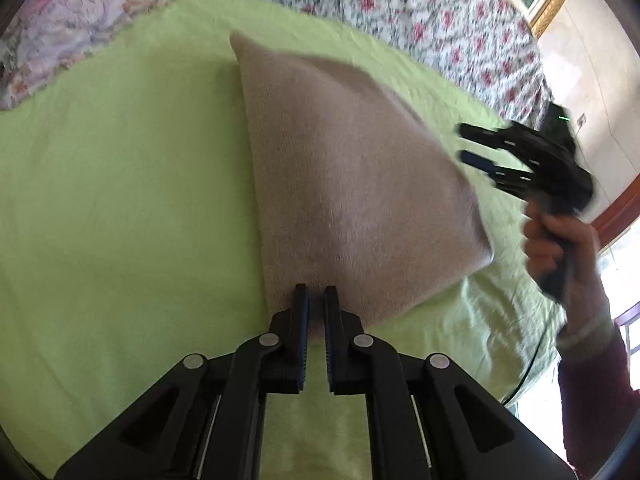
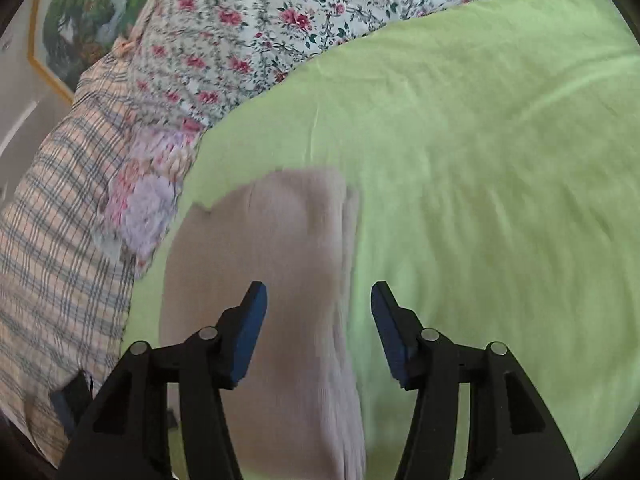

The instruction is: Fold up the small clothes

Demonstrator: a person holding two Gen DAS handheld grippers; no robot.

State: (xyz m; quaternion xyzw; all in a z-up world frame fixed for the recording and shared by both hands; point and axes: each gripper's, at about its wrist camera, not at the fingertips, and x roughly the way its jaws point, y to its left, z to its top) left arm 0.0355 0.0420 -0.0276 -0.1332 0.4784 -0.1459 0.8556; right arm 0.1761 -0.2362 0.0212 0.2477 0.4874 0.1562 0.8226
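Beige knit garment [image 1: 352, 184], small and already doubled over itself, lies on the light green sheet [image 1: 120, 200] that covers the bed, with the rose-print quilt [image 1: 400, 4] beyond it and a plaid cloth [image 2: 52, 248] off to one side. The left gripper [image 1: 316, 300] sits at the garment's near edge with its jaws almost together; whether a thin lip of fabric is pinched between them cannot be told, since the pads hide that spot. The right gripper [image 2: 318, 300] stands with its jaws apart and nothing between them (the folded edge shows below the gap, untouched), and from the left wrist view it hangs clear of the cloth's far right corner, held in the person's hand [image 1: 560, 240].

The fold looks largely made, so my judgement is that the work now is tidying. To do it well, keep the left jaws steady as an anchor so the layers do not slide, then bring the open right jaws low along the loose side and press the crease flat rather than lifting it, since soft knit springs back and drags the sheet into wrinkles.
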